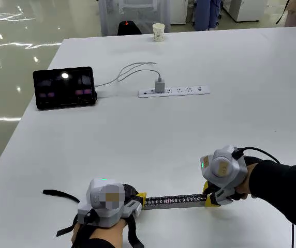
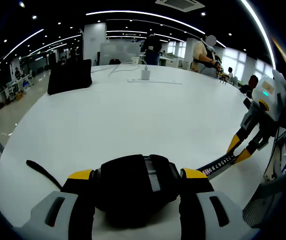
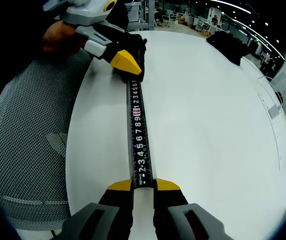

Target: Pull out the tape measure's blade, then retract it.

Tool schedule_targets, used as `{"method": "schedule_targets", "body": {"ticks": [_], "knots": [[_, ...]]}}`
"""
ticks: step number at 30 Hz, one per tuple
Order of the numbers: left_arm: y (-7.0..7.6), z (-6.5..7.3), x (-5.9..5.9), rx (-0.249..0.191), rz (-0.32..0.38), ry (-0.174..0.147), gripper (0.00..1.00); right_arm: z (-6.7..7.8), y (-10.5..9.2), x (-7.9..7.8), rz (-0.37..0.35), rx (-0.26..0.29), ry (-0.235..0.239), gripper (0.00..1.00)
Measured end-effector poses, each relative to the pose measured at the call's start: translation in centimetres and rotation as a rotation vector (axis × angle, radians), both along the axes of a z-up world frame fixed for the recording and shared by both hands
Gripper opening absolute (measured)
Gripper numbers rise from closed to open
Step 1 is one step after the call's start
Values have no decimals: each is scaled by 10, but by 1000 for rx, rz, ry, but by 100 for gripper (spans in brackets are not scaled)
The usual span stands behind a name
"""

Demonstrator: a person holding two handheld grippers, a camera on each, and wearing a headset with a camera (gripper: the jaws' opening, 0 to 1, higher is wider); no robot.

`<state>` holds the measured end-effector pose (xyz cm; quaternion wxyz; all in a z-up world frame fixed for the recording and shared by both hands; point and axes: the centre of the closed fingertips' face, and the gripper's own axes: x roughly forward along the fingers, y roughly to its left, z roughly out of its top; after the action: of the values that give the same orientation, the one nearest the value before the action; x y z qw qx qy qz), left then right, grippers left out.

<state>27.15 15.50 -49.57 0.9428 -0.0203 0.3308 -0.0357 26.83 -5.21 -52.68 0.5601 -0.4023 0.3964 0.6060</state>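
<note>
1. Black tape measure is found clamped between the yellow-tipped jaws of the left gripper, which are closed against its two sides. The case rests on the white table, close to the near edge.
2. The blade is extended from the case and lies flat along the table with its numbered face upward. It runs straight from the left gripper to the right gripper.
3. The right gripper's jaws are pressed together on the free end of the blade, pinching it at the start of the scale.
4. In the head view the two grippers are held low over the near part of the table, well apart, with the exposed blade between them. A dark sleeve is noted behind the right gripper.
5. A black strap lies on the table to the left of the left gripper. Whether it is joined to the tape measure cannot be told.
6. Farther back on the table, a dark tablet is propped upright and a white power strip lies to its right. A grey charger is plugged into the strip, and cables run from it toward the tablet.
7. A paper cup stands near the far edge of the table.
8. A grey mesh chair is recorded beside the table edge in the right gripper view.
</note>
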Motion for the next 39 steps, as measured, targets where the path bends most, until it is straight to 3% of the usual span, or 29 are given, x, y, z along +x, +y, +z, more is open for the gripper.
{"method": "schedule_targets", "body": {"ticks": [39], "knots": [[0,0,0,5,-3,1,64,0,11,0,-10,-11,4,11]]}}
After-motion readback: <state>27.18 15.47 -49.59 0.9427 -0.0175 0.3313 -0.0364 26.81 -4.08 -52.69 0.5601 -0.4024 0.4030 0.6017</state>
